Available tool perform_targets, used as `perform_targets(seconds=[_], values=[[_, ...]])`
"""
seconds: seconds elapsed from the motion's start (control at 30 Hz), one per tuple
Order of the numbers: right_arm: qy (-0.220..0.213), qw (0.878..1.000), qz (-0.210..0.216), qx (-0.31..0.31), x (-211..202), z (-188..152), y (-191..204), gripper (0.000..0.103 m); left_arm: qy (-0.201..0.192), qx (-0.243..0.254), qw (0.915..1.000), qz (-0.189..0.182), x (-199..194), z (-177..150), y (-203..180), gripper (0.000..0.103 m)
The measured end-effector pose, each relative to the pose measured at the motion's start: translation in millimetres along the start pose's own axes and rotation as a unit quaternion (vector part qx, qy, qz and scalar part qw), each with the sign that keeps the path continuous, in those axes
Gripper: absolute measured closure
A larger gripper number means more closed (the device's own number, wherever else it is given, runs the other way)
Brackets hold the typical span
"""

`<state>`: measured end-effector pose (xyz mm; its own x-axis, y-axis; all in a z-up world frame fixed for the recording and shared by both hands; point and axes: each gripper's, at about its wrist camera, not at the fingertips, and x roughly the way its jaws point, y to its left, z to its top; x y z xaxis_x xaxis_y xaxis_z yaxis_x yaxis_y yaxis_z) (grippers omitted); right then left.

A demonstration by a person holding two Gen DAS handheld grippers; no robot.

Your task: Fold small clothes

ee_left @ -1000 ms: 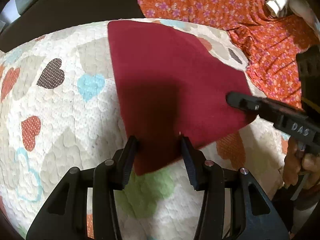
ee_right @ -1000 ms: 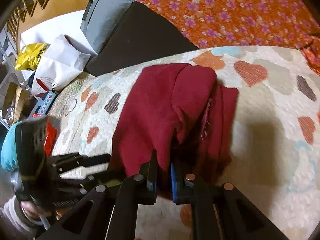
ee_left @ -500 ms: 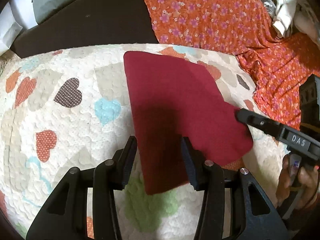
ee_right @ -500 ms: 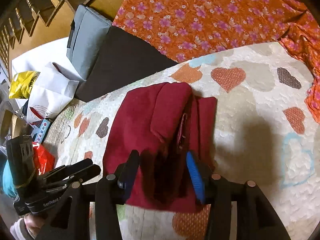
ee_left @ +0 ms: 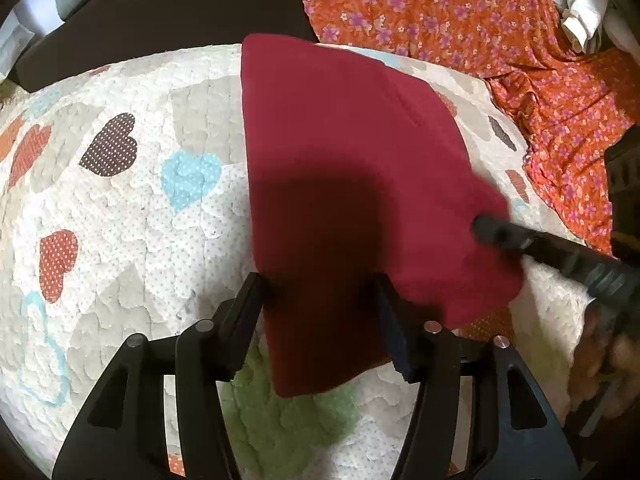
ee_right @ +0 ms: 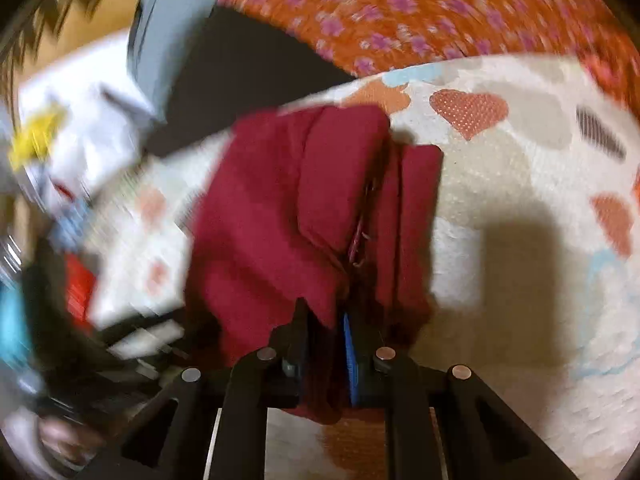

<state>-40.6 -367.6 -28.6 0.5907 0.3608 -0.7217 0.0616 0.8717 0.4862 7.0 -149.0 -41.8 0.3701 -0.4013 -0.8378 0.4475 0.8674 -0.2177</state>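
A dark red folded garment (ee_left: 344, 160) lies on a heart-patterned quilt (ee_left: 120, 208). My left gripper (ee_left: 320, 304) is open, its jaws standing to either side of the garment's near edge, just above it. In the right wrist view the garment (ee_right: 288, 208) shows bunched folds and a seam, and my right gripper (ee_right: 326, 328) is shut on its near edge. The right gripper also shows in the left wrist view (ee_left: 496, 232), at the garment's right corner. The right wrist view is blurred by motion.
An orange flowered cloth (ee_left: 460, 20) lies beyond the quilt at the back right. A dark cushion (ee_left: 160, 12) sits at the back left. A grey cushion (ee_right: 160, 28) and white bags (ee_right: 80, 140) lie off the quilt's left side.
My right gripper opened half a second ago and has shut again on the garment's near edge, moving fast. My left gripper stayed open over the garment and shifted slightly.
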Motion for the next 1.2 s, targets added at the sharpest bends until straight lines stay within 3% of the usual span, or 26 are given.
perform_targets(seconds=[0.03, 0.13, 0.3, 0.33, 0.4, 0.53, 0.67, 0.73, 0.83, 1.0, 1.2], values=[[-0.014, 1.0, 0.008, 0.01, -6.7, 5.2, -0.8, 0.084, -0.001, 0.001, 1.0, -0.001, -1.5, -0.3, 0.2, 0.047], [-0.075, 0.997, -0.035, 0.003, -23.1, 27.3, 5.4, 0.068, -0.002, 0.005, 1.0, 0.001, -1.8, -1.0, 0.2, 0.047], [-0.048, 0.997, -0.06, 0.011, 15.1, 64.2, 0.4, 0.068, -0.003, 0.008, 1.0, 0.002, -1.1, -1.3, -1.2, 0.046], [-0.035, 0.998, -0.048, 0.011, 27.4, 69.5, -1.0, 0.069, -0.003, 0.008, 1.0, 0.003, -1.2, -1.5, -1.3, 0.046], [-0.029, 0.998, -0.043, -0.027, 37.5, 74.3, 5.7, 0.097, -0.004, 0.009, 0.9999, 0.004, -1.1, -2.0, -1.4, 0.045], [-0.051, 0.984, -0.116, -0.126, 32.0, 77.8, 25.6, 0.097, 0.0, 0.014, 0.9999, 0.002, 0.0, -2.0, -2.9, 0.041], [-0.022, 0.978, -0.162, -0.13, 61.4, 70.5, 7.6, 0.097, 0.012, 0.01, 0.9999, -0.007, 8.6, -3.1, -5.8, 0.04], [-0.029, 0.98, -0.148, -0.131, 54.3, 71.4, 7.8, 0.097, 0.009, 0.013, 0.9999, -0.002, 9.0, -4.8, -6.9, 0.039], [-0.032, 0.989, -0.121, -0.083, 23.7, 71.0, 8.1, 0.092, 0.008, 0.013, 0.9999, -0.001, 7.9, -6.0, -5.8, 0.039], [-0.026, 0.994, -0.062, -0.082, -14.6, 34.9, 35.9, 0.091, 0.002, 0.013, 0.9999, 0.005, 6.2, -8.0, -6.8, 0.039], [0.052, 0.991, -0.093, -0.085, 23.9, -13.0, 29.9, 0.091, -0.008, 0.029, 0.9993, 0.021, 0.5, -14.0, -10.9, 0.039]])
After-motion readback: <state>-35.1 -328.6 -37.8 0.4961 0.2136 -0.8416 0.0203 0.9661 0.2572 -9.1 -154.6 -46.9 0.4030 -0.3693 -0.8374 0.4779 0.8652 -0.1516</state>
